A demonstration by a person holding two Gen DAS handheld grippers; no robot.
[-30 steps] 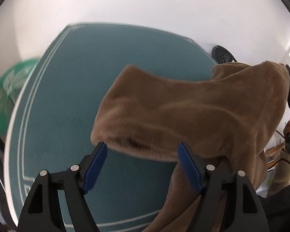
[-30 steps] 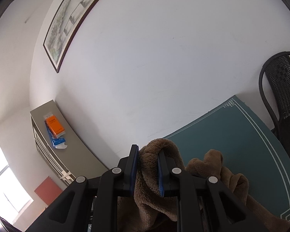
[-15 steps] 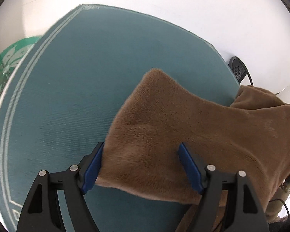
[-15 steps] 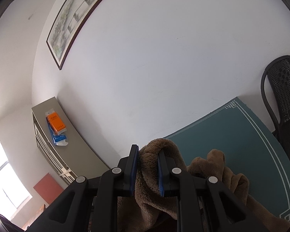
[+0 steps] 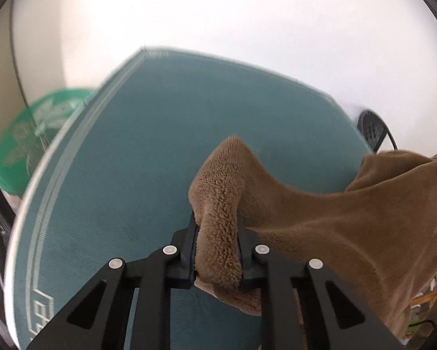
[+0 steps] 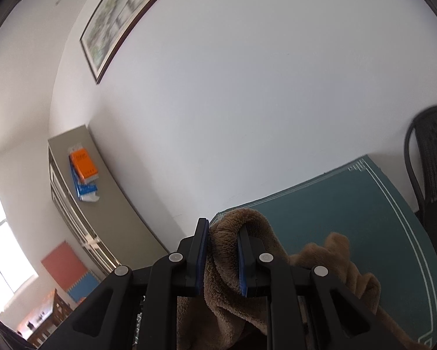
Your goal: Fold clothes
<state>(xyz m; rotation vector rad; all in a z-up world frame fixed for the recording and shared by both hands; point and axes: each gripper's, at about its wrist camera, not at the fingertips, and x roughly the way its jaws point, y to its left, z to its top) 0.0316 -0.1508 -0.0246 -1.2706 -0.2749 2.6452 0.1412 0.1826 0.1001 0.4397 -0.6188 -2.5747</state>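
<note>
The left gripper (image 5: 217,242) tilts down over the teal table (image 5: 125,175), its jaws just closed and pinching a fold of the brown fleece garment (image 5: 320,221). The right gripper (image 6: 222,258) points nearly level — clamped on another edge of the garment, which hangs above the table's near edge. A black chair (image 6: 434,175) stands beyond the far corner.

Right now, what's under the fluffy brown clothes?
Under the brown fleece garment lies the teal table mat. Whatever sits beneath its draped right part is covered, so I can't tell.
</note>
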